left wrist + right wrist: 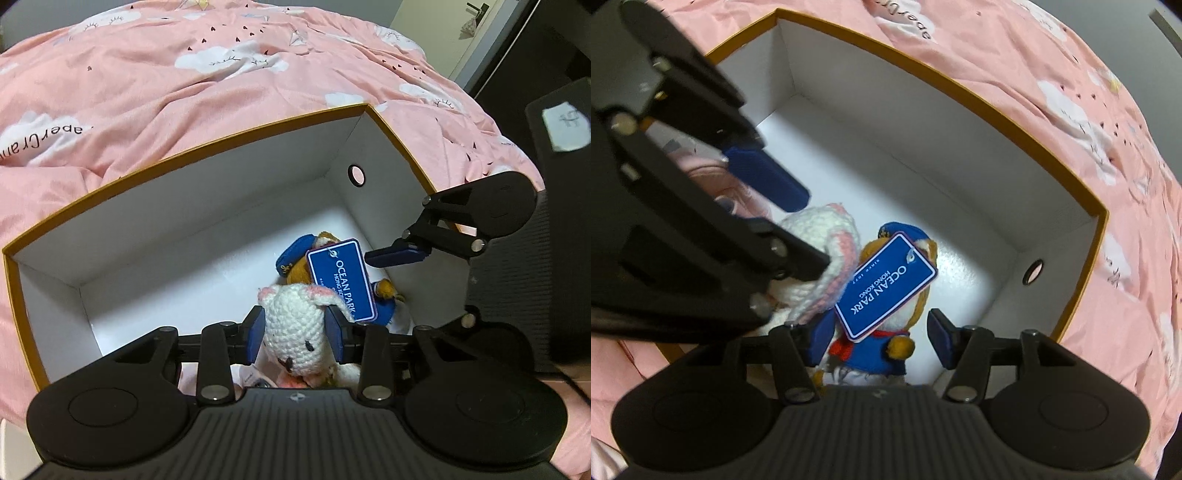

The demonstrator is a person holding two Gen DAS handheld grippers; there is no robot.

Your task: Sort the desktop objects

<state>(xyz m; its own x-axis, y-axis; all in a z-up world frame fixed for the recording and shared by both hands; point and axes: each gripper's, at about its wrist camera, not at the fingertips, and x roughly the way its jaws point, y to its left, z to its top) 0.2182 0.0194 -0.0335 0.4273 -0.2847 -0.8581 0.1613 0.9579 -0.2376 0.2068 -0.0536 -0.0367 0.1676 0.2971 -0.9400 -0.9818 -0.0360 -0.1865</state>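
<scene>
An orange-rimmed white box (221, 138) lies open on pink bedding. Inside it, a white crochet bunny (295, 328) has its head between the blue pads of my left gripper (296, 334), which press on both sides of it. Beside the bunny lies a brown sailor plush (871, 354) in a blue cap, with a blue Ocean Park tag (886, 284) across it. My right gripper (881, 341) straddles this plush, and its right pad stands apart from the plush. One right finger (395, 256) shows over the box's right end. From the right wrist, the bunny (827, 236) sits in the left gripper's fingers (764, 177).
Rumpled pink bedding (184, 74) surrounds the box. A black case with a white label (565, 125) stands to the right of it. The box's end wall has a round hole (356, 174). Something pink (713, 177) lies under the bunny in the near corner.
</scene>
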